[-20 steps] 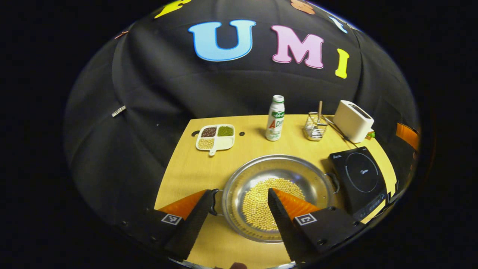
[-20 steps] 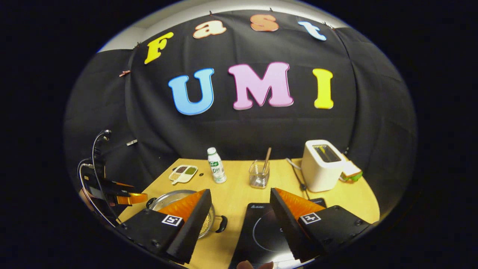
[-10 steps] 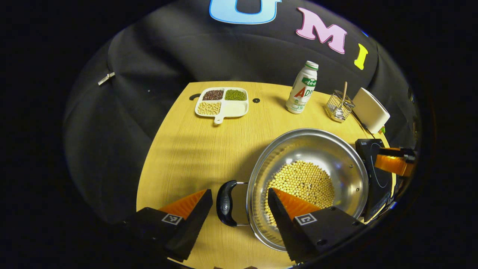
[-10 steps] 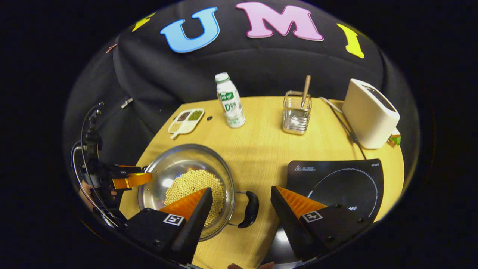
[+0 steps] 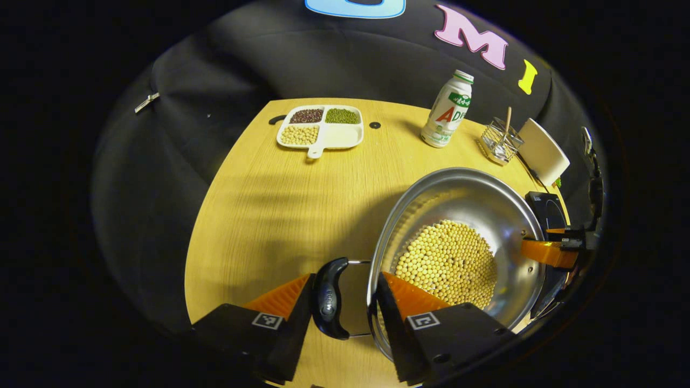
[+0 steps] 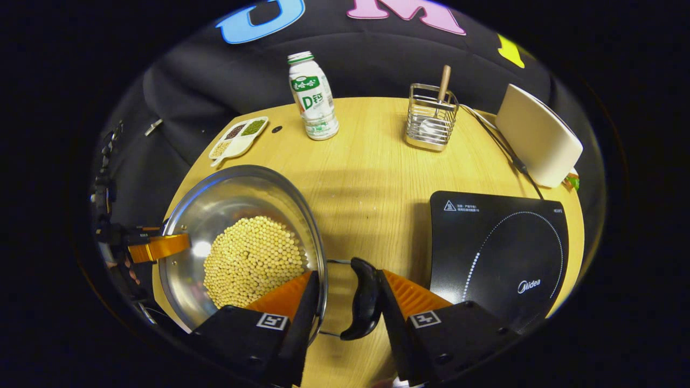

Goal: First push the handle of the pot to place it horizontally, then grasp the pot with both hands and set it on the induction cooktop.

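A steel pot [image 5: 463, 205] holding soybeans [image 5: 447, 264] stands on the wooden table. In the left gripper view my left gripper [image 5: 343, 284] straddles the pot's near black handle [image 5: 329, 304]. One finger rests on the handle's outer side and the other sits just inside the rim. My right gripper [image 6: 346, 279] holds the opposite handle [image 6: 365, 296] the same way, with its other finger inside the pot [image 6: 232, 199]. Each gripper also shows at the far rim in the other view: right gripper [image 5: 547, 252], left gripper [image 6: 156, 247]. The black induction cooktop [image 6: 501, 242] lies right of the pot.
Along the table's back stand a white bottle [image 6: 312, 97], a wire holder with a wooden stick [image 6: 431, 121] and a white toaster [image 6: 539, 137] with its cable. A divided dish of beans [image 5: 321, 126] sits at the back left corner.
Both grippers came down and forward onto the pot's two handles. Their fingers narrowed around handle and rim. The pot itself has not shifted on the table.
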